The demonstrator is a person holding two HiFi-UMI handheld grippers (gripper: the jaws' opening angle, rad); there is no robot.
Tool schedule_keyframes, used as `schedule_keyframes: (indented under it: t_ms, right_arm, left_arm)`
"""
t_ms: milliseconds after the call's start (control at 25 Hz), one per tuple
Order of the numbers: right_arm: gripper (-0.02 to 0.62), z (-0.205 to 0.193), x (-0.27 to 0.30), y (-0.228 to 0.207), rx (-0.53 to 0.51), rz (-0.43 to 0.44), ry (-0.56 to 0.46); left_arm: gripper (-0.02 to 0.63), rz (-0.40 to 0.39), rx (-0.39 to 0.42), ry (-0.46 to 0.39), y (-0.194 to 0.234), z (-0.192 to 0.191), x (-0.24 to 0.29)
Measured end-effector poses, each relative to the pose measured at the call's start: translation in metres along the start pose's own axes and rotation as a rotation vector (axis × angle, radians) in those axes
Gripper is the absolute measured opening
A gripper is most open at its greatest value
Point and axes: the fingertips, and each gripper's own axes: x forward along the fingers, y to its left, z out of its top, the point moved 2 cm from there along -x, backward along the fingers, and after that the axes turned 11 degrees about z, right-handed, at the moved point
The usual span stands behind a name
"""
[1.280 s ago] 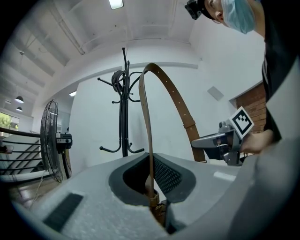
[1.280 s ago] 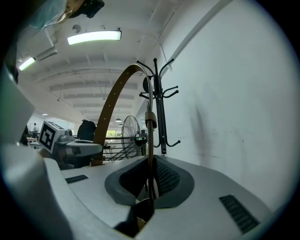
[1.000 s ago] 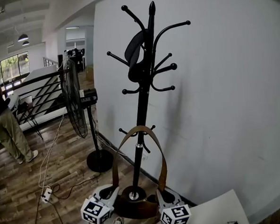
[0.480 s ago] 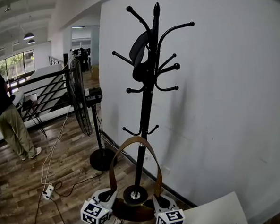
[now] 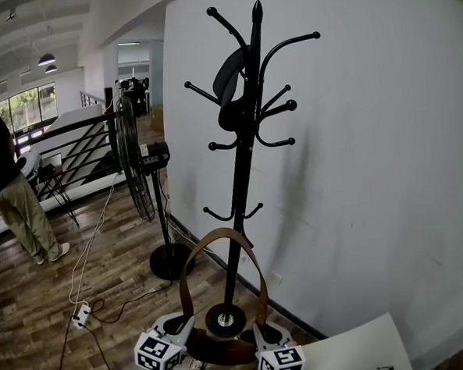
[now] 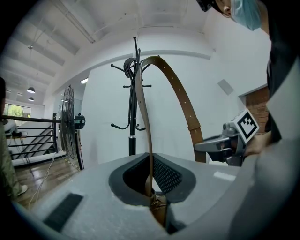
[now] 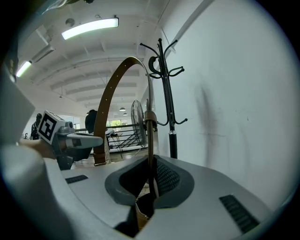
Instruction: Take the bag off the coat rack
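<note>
The black coat rack stands by the white wall. The brown bag hangs low in front of its base, and its strap arches up in front of the pole, just under the lowest hooks. My left gripper is shut on the strap's left end, and my right gripper is shut on its right end. In the left gripper view the strap runs into the closed left gripper. In the right gripper view the strap is pinched in the right gripper.
A dark cap hangs near the rack's top. A standing fan with a round base is left of the rack. A cable and power strip lie on the wooden floor. A person stands far left by a railing. A white board corner is lower right.
Both grippers and the bag have sunk. The top of the strap has come down from the level of the lowest hooks to just under them.
</note>
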Motion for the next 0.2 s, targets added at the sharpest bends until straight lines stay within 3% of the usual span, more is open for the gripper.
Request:
schedule_keyframes:
  t_ms: [200]
  right_arm:
    - [0.026, 0.0077, 0.0019, 0.0007, -0.004, -0.017, 0.001]
  left_arm:
    - [0.018, -0.004, -0.001, 0.001, 0.0045, 0.0, 0.0015]
